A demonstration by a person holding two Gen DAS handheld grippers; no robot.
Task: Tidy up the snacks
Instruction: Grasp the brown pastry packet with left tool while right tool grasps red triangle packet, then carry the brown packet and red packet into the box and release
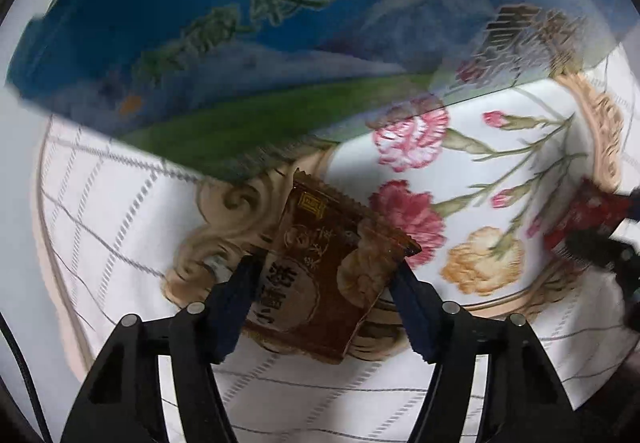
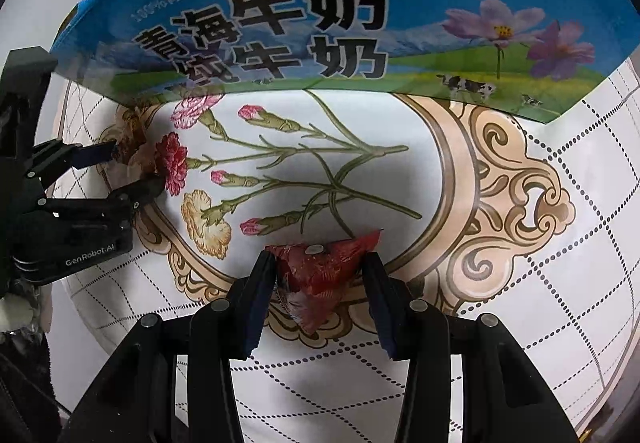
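**Q:** Where were you in the job at that moment?

**A:** I was at the pick-up step, as I judged it. Both hands had a snack each. My left gripper (image 1: 326, 283) pointed straight down over the brown snack packet (image 1: 336, 271), which lay on the flowered cloth (image 1: 500, 147) covering the surface. The jaws stood on either side of the packet and looked to be touching its edges, so I took it as gripped, though that view was blurred.

**Q:** And the right?

**A:** My right gripper (image 2: 320, 275) had its jaws drawn in narrowly on the red snack packet (image 2: 324, 269), pinching it from both sides just above the cloth's gold border. In that same view I could see the left gripper off to the side, with the brown packet between its tips.

**Q:** Where did the snacks have to go?

**A:** I guessed the blue milk carton (image 2: 340, 23) standing at the far side of the cloth was the bin for them, though I couldn't see its opening.

**Q:** So what did the next move call for?

**A:** Lifting both packets clear without crumpling them, then carrying them up over the carton's rim before letting go. The arms sat close, so I'd have kept them apart.
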